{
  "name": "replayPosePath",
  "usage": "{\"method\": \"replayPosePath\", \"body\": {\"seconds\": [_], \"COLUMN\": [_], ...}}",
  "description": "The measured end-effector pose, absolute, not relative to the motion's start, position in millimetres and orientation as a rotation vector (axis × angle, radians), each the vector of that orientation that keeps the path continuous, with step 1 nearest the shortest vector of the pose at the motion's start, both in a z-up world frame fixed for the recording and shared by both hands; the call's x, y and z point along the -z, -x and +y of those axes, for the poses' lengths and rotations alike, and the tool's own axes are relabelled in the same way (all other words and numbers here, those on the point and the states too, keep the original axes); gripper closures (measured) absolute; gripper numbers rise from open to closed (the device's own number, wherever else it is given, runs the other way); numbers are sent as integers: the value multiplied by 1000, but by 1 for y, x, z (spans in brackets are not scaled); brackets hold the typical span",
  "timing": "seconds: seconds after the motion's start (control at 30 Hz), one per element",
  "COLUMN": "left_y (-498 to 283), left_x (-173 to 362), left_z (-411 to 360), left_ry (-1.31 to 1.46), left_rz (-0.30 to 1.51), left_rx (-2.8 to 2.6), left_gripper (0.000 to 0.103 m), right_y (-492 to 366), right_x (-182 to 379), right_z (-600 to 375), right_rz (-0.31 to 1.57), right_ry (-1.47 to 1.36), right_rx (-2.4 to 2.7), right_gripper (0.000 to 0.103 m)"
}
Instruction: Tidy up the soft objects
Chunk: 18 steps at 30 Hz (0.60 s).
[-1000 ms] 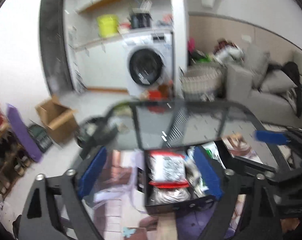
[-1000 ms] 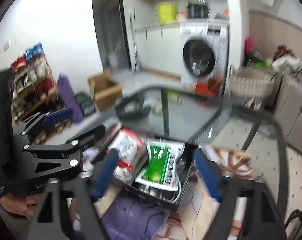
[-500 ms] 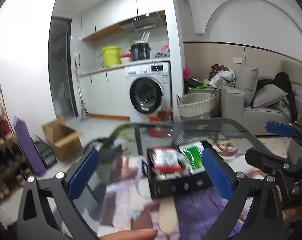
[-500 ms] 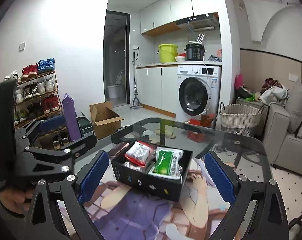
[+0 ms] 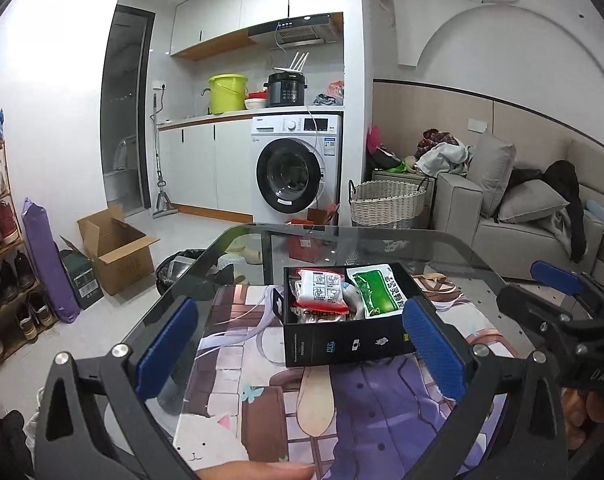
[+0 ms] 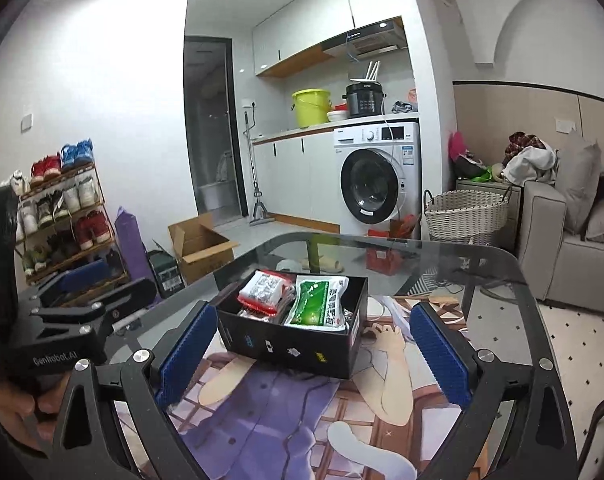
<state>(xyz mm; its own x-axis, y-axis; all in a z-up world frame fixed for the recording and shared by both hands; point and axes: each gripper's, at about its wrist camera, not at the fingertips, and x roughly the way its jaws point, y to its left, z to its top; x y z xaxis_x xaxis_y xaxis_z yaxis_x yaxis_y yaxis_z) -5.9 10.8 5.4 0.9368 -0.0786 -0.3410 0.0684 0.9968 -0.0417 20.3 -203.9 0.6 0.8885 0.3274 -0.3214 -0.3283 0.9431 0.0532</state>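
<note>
My left hand-held gripper (image 5: 298, 344) is held above the near part of the worktop (image 5: 454, 252), its blue pads wide apart and gripping nothing. My right hand-held gripper (image 6: 310, 356) is in the same condition: pads well apart, nothing between them, held short of the box.

The black box (image 6: 302, 344) sits on the printed mat (image 6: 270, 420) toward the middle of the glass worktop, open at the top. Inside, from left to right: a red-and-white packet (image 6: 262, 290) lying tilted on top of other contents, then a green-and-white pouch (image 6: 320, 306) resting beside it against the right-hand wall. Further wrapped items lie beneath both; I cannot make them out.

Handling assessment: both packets look like thin film bags with loose filling, so I judge them light, soft and easily deformed, with a slick surface likely to slide between the pads. A grip across the middle would probably crush the contents or bulge the bag out of the pads. The better hold, in my judgement, is the flat sealed seam at a short end, where the film is doubled and stiffer. The red-and-white packet lies uppermost and stands clear of the rim, so its raised end is the most accessible. The box itself appears to be stiff card and light; it may shift on the mat if a packet drags against its wall.
</note>
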Motion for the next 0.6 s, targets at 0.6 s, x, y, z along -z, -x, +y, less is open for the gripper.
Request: {"method": "replayPosePath", "body": {"seconds": [0.6], "left_y": [10], "left_x": [-7], "left_z": [9], "left_ry": [21], "left_rz": [328], "left_rx": [58], "left_gripper": [0], "right_y": [-17], "right_x": [-5], "right_z": [-197], "right_rz": [316], "right_ry": [25], "right_rx": [-366], "right_gripper": [4]}}
